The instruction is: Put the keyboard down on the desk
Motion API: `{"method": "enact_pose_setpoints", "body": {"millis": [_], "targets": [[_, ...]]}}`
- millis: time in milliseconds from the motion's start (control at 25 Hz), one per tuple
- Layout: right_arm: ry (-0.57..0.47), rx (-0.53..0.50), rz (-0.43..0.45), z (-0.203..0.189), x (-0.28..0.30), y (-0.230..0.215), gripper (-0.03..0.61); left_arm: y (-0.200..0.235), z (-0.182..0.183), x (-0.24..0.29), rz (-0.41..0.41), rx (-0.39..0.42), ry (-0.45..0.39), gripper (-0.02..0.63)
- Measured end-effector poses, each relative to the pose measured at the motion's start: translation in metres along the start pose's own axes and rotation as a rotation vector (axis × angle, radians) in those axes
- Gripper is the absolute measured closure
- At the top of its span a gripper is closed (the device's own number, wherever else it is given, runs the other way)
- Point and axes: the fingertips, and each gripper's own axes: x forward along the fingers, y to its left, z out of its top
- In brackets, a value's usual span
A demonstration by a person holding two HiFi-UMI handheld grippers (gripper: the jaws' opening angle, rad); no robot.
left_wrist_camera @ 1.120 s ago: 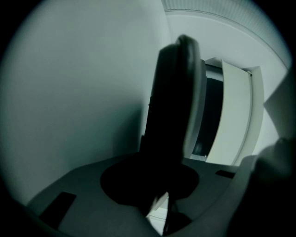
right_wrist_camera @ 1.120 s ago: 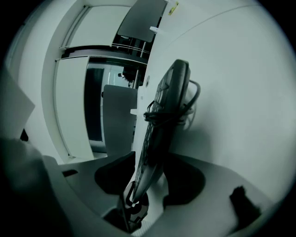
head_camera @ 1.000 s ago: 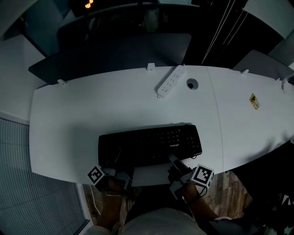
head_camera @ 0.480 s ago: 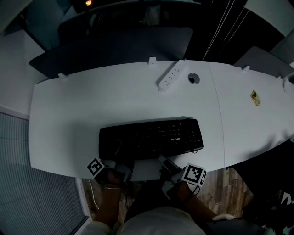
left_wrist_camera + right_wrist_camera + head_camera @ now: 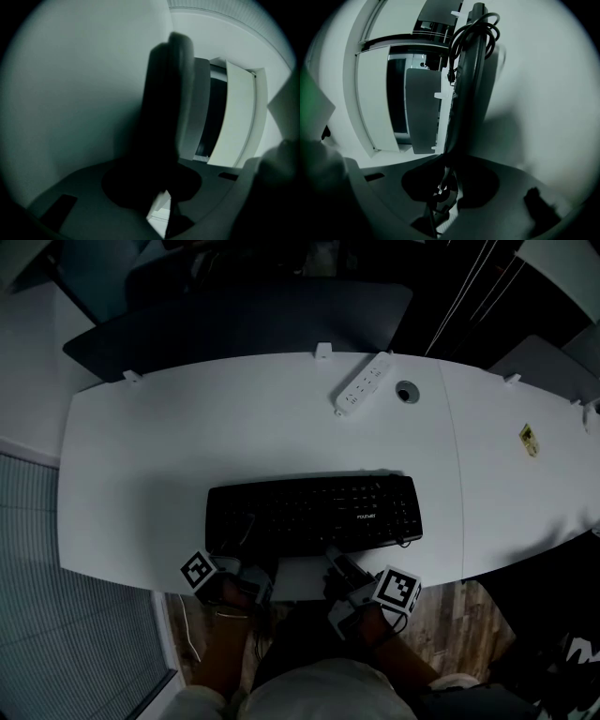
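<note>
- Keyboard (image 5: 314, 514) lies flat on worktop (image 5: 187, 446), close to its near edge.
- Left fingers (image 5: 246, 579) seem to pinch its near side; right fingers (image 5: 339, 564) have just been closing on that side too.
- Keep both ends level and go slow, so nothing slips.

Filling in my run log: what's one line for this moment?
keyboard lying on desk | left gripper holding near edge | right gripper jaws just closed onto near edge
</note>
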Motion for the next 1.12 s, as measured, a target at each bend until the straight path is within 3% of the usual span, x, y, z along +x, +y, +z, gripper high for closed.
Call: {"method": "enact_pose_setpoints", "body": {"millis": [160, 360, 680, 1120], "targets": [[0.004, 0.029, 0.002, -0.002, 0.000, 0.001, 0.483, -0.001, -0.001, 0.000, -0.007, 0.004, 0.012, 0.508], [0.001, 0.034, 0.010, -0.001, -0.001, 0.005, 0.488, -0.005, -0.006, -0.002, -0.003, 0.097, 0.065, 0.508], [-0.004, 0.026, -0.006, 0.001, -0.003, 0.008, 0.488, -0.004, -0.012, -0.021, -0.012, 0.083, 0.078, 0.503], [-0.013, 0.036, -0.039, 0.002, -0.001, 0.004, 0.488, 0.002, -0.020, -0.061, 0.064, 0.238, 0.084, 0.491]]}}
